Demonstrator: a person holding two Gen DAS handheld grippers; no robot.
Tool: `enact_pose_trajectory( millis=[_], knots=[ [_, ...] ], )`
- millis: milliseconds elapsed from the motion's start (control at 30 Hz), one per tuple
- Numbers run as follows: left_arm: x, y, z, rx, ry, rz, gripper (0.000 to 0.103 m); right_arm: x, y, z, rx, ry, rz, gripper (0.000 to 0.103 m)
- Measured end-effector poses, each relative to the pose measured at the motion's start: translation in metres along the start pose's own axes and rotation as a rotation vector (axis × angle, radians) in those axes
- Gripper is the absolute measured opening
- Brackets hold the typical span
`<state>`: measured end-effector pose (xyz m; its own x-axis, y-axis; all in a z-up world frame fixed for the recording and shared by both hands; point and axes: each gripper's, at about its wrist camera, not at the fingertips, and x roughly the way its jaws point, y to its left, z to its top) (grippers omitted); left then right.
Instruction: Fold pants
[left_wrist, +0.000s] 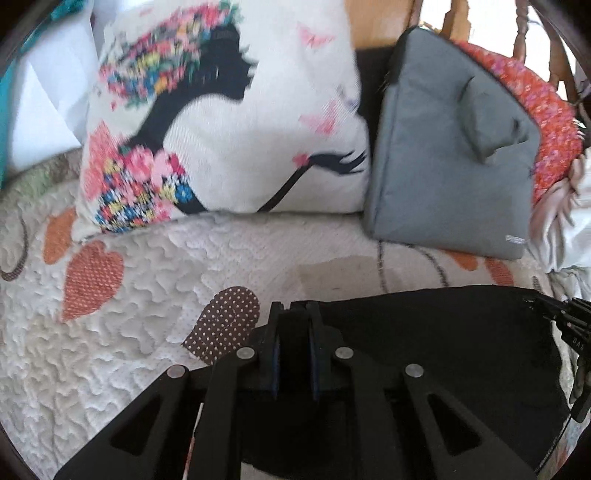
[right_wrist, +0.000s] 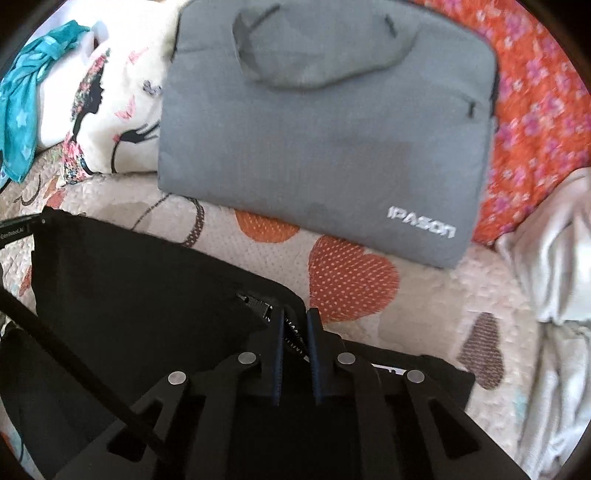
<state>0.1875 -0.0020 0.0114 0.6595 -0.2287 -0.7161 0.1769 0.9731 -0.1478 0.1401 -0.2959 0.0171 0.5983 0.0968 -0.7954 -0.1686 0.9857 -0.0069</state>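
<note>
The black pants (left_wrist: 436, 332) lie on a white quilt with heart patches (left_wrist: 147, 295). My left gripper (left_wrist: 295, 308) is shut on the left corner of the pants' top edge. The right gripper's fingertips show at the right edge of the left wrist view (left_wrist: 569, 314). In the right wrist view the pants (right_wrist: 140, 288) spread to the left, and my right gripper (right_wrist: 295, 314) is shut on their right corner, where a white-lettered waistband strip runs between the fingers. The left gripper shows at the left edge (right_wrist: 14, 225).
A pillow printed with a woman's silhouette and flowers (left_wrist: 221, 118) and a grey IPASON laptop bag (right_wrist: 325, 125) lean at the back of the bed. An orange floral cloth (right_wrist: 535, 110) and pale fabric (right_wrist: 554, 277) lie right. A teal scarf (right_wrist: 26, 110) is left.
</note>
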Motion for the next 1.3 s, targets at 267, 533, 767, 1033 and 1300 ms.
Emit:
enact_pose_trajectory(
  millis=[267,533,767,1033,1300],
  knots=[
    [-0.075,0.011,-0.016,0.037,-0.064,0.028,0.011,-0.056,0.018,-0.042,0.019,-0.013,-0.023,0.011],
    [-0.133,0.005,-0.08,0.077,-0.092,0.065,0.011,-0.098,0.04,-0.11,0.016,0.026,0.001,0.01],
    [-0.168,0.001,-0.144,0.117,-0.054,0.103,0.013,-0.128,0.054,-0.162,0.001,0.079,0.033,0.01],
    [-0.184,0.017,-0.187,0.049,0.057,0.107,0.025,-0.131,0.076,-0.208,-0.095,0.203,-0.004,0.014],
    [-0.22,0.076,-0.192,-0.241,-0.015,0.126,0.044,-0.142,0.099,-0.219,-0.199,0.253,-0.048,0.023]
  ],
)
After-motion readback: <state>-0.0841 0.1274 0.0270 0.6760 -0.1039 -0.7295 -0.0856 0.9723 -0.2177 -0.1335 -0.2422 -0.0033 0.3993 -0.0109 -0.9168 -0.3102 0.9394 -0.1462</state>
